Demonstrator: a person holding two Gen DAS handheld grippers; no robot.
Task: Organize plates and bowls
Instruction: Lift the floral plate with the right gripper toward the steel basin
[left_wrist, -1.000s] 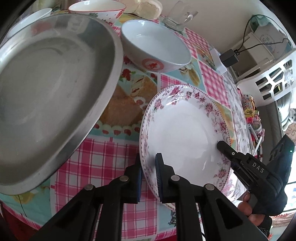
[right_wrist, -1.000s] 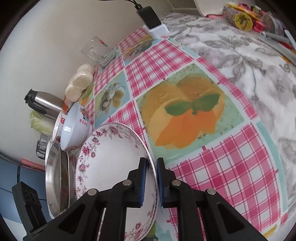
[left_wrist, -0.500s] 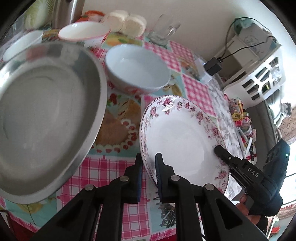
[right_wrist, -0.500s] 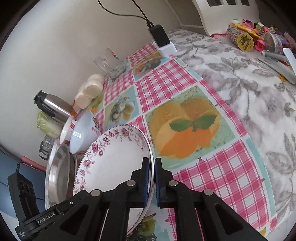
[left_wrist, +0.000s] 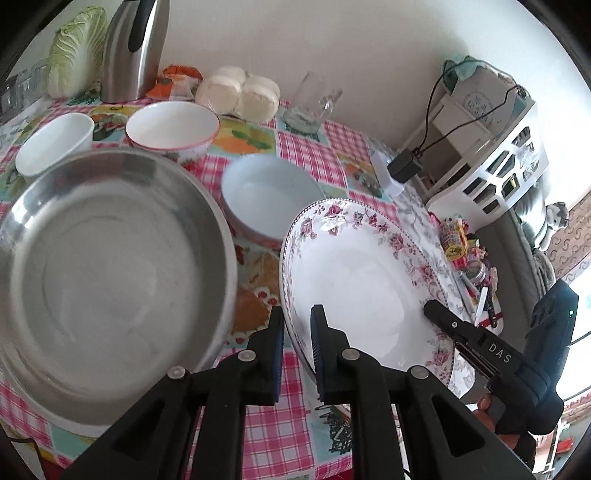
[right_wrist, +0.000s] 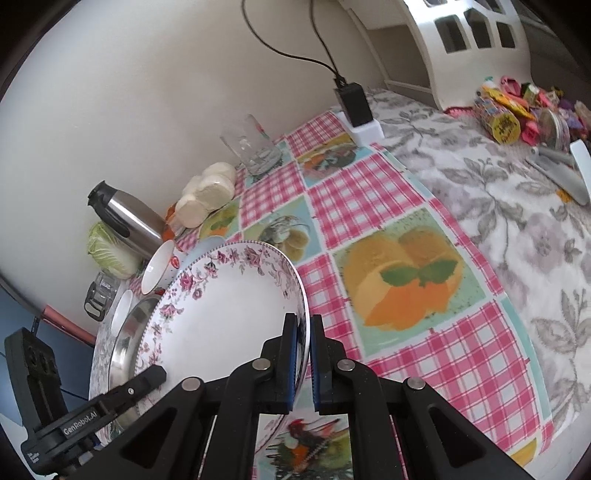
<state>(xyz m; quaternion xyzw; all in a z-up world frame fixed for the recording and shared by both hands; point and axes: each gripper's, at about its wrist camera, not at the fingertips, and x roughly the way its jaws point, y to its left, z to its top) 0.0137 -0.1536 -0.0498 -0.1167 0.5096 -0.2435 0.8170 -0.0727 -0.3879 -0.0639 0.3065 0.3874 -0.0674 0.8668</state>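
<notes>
Right, the tabletop is crowded under its checked cloth, so this carry needs care. Biggest thing on it is the steel basin, sitting at my left, and to my mind that is the likeliest home for what I'm holding, though I can't be sure of that from here. Next in size, the flowered plate: it hangs clear of the cloth, tilted, its far rim higher, just beside the basin and in front of the pale bowl. Two more bowls, the red-rimmed bowl and the small white bowl, stand behind the basin.

My left tongs are clamped on the plate's near-left rim; my right tongs are clamped on the opposite rim. Both bite only the thin edge, so I'd judge glazed china could slip. Best to keep both hands level with each other, don't twist one against the other, and keep the plate high enough to pass the basin's lip and the pale bowl. Set it down flat before either pair lets go.
</notes>
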